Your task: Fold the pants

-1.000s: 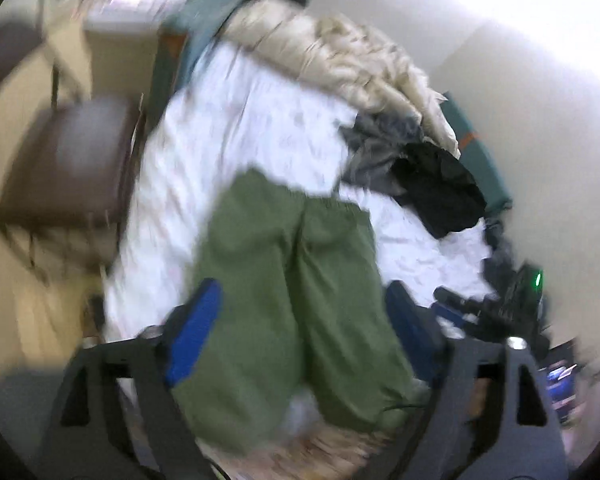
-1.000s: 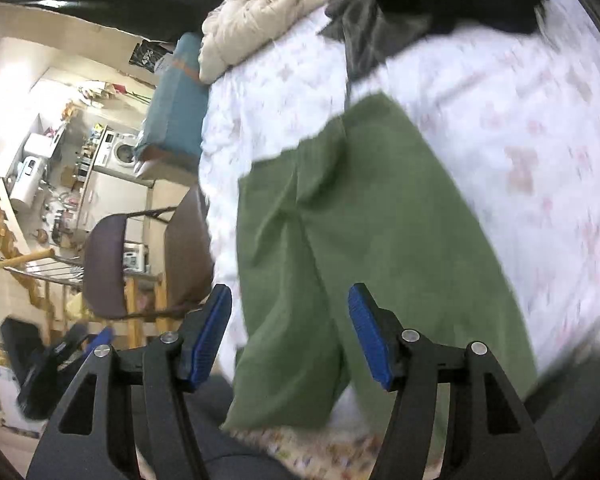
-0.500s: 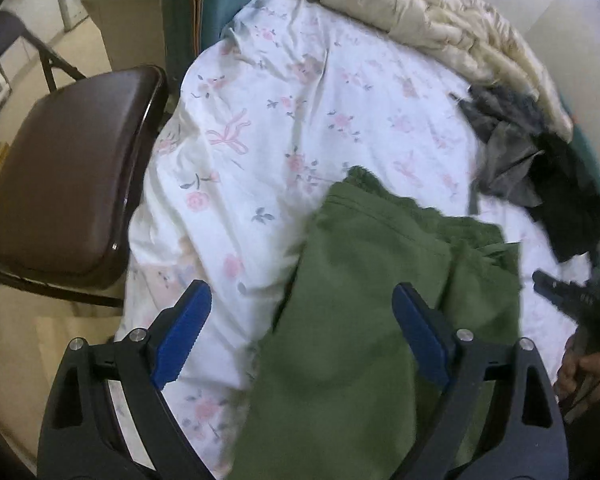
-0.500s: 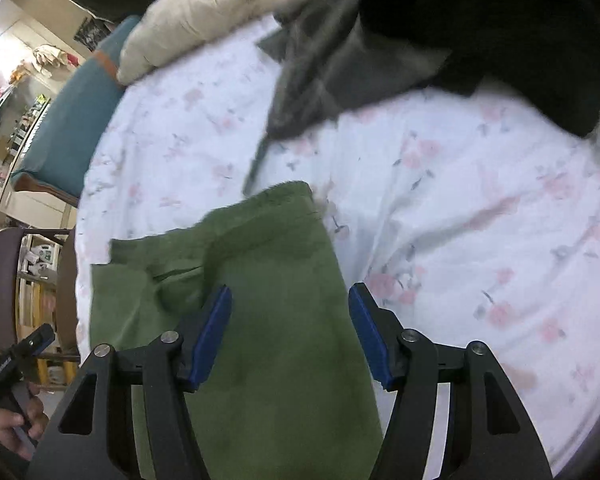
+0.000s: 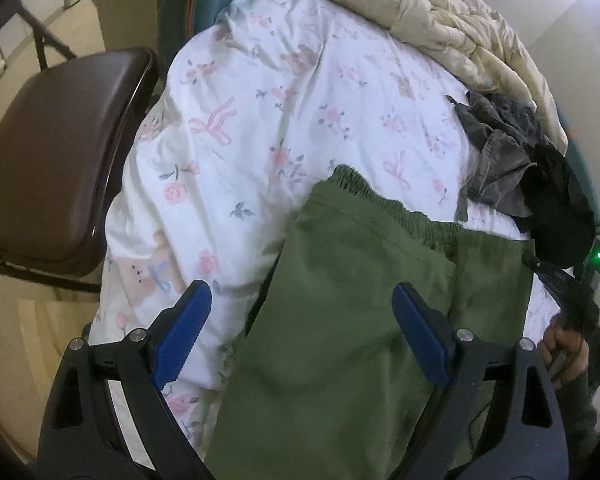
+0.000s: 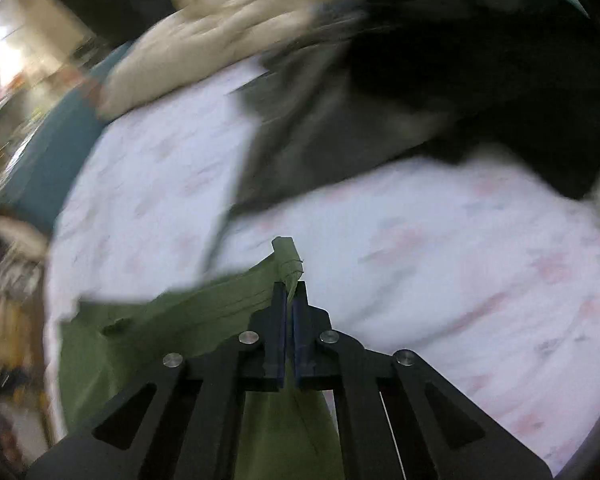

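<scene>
Green cotton pants [image 5: 340, 320] spread flat across the lower middle of the left wrist frame, on the floral bedsheet [image 5: 260, 120], elastic waistband toward the frame's centre. No fold made yet, by the look of it: both legs lying side by side, full length.

Left gripper [image 5: 300, 336] wide apart, hovering over the left side of the pants near the waist, one blue pad above the sheet, the other above the cloth, nothing pinched.

Right gripper [image 6: 288, 296] just snapped together, clamped on a corner of the green waistband at lower centre of the blurred right wrist frame, a tuft of cloth poking up past the pads.

Grey garment [image 5: 496, 164] and black garment [image 5: 556, 208] heaped at the right edge, beige quilt [image 5: 440, 20] along the top, brown chair [image 5: 52, 152] at the left.

Probably the very start: one corner secured, the other corner still to be gripped, then leg over leg, then the lengthwise folds.
</scene>
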A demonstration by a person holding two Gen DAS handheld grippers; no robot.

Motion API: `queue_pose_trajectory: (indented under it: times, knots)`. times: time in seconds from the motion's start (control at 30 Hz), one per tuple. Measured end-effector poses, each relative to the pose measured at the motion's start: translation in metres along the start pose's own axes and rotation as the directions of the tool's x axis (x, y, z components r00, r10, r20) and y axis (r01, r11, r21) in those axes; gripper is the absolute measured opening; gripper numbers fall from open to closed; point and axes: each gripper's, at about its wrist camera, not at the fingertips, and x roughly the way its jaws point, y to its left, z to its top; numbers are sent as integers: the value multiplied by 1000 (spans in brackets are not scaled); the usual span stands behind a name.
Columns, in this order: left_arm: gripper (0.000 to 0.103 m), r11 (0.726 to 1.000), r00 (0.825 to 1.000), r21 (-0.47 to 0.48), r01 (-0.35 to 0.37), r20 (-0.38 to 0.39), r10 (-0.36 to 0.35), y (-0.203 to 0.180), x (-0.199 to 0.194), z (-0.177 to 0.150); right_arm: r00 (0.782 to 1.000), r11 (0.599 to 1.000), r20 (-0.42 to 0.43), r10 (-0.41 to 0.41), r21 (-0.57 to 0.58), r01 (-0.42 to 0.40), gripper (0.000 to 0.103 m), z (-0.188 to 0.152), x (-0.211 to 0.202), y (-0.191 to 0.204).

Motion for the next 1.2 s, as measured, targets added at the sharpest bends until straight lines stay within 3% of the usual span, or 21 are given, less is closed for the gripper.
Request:
queue_pose_trajectory:
  times: [0.07, 0.17, 0.2, 0.23, 0.27, 0.33, 0.43, 0.5, 0.57, 0.63, 0.7, 0.77, 0.8, 0.83, 0.87, 0.9, 0.97, 1.0, 1.03, 1.07, 1.2]
  knots:
    - [89, 1000, 1000, 14, -10, 6, 10, -2, -1, 0, 998, 998, -69, -14, 53, 18, 2, 3, 21, -20]
    - [89, 1000, 1000, 10, -19, 0, 19, 2, 1, 0, 970, 998, -243, 29, 63, -14, 11, -4, 50, -23]
    - [89, 1000, 1000, 10, -26, 0, 26, 4, 2, 0, 971, 999, -236, 24, 41, -15, 16, -4, 46, -19]
    - [89, 999, 999, 7, -39, 5, 39, 7, 3, 2, 975, 1000, -223, 19, 14, -16, 27, -4, 40, -13]
    - [89, 999, 999, 3, -46, 9, 46, 10, 4, 4, 979, 1000, -204, 12, -6, -13, 46, -3, 33, -9]
    - [89, 999, 999, 0, -44, 16, 44, 14, 9, 10, 991, 1000, -136, -13, -27, 10, 60, -2, 11, 2]
    - [89, 999, 999, 30, -30, 44, 29, 9, 15, 20, 997, 996, -49, 61, -59, -64, 60, -5, -25, 32]
    - [89, 992, 999, 121, -28, 37, 24, -5, 28, 23, 981, 978, -72, 180, -89, -186, 60, -11, -37, 64]
    - [88, 980, 1000, 195, -26, 3, 25, -18, 43, 21, 961, 952, -134, 240, -161, -260, 60, -21, -34, 105]
    - [87, 964, 998, 260, -62, 1, 64, -28, 59, 20, 955, 921, -174, 240, -272, -281, 59, -35, -24, 145]
    - [85, 951, 997, 298, -79, 10, 80, -32, 72, 24, 970, 882, -187, 154, -417, -220, 58, -50, -5, 181]
    - [64, 954, 998, 294, -55, -3, 59, -27, 80, 31, 984, 807, -179, 19, -578, -121, 58, -66, 24, 209]
    - [54, 964, 999, 267, -13, -30, 22, -19, 85, 36, 980, 777, -198, -4, -618, -122, 58, -71, 35, 216]
    - [30, 970, 999, 242, 22, -48, -11, -14, 87, 38, 974, 752, -224, -24, -647, -130, 58, -76, 44, 218]
    - [12, 975, 996, 211, 65, -68, -52, -7, 88, 40, 967, 731, -250, -50, -669, -135, 58, -79, 57, 222]
    - [8, 975, 989, 178, 131, -91, -116, 0, 87, 42, 962, 724, -267, -55, -675, -146, 58, -80, 61, 220]
    - [4, 965, 981, 184, 185, -90, -171, 0, 81, 42, 944, 715, -323, -60, -674, -185, 57, -80, 71, 219]
    - [3, 961, 980, 195, 194, -87, -181, -1, 76, 42, 931, 719, -360, -59, -663, -211, 51, -79, 75, 217]
    - [2, 956, 975, 198, 215, -89, -201, -3, 70, 43, 920, 718, -389, -45, -653, -241, 17, -78, 74, 216]
    - [1, 950, 972, 207, 231, -91, -217, -6, 65, 43, 910, 706, -413, -36, -655, -269, 4, -79, 71, 215]
    - [0, 933, 974, 281, 223, -36, -222, -23, 40, 46, 930, 681, -364, 50, -669, -298, 1, -70, 37, 216]
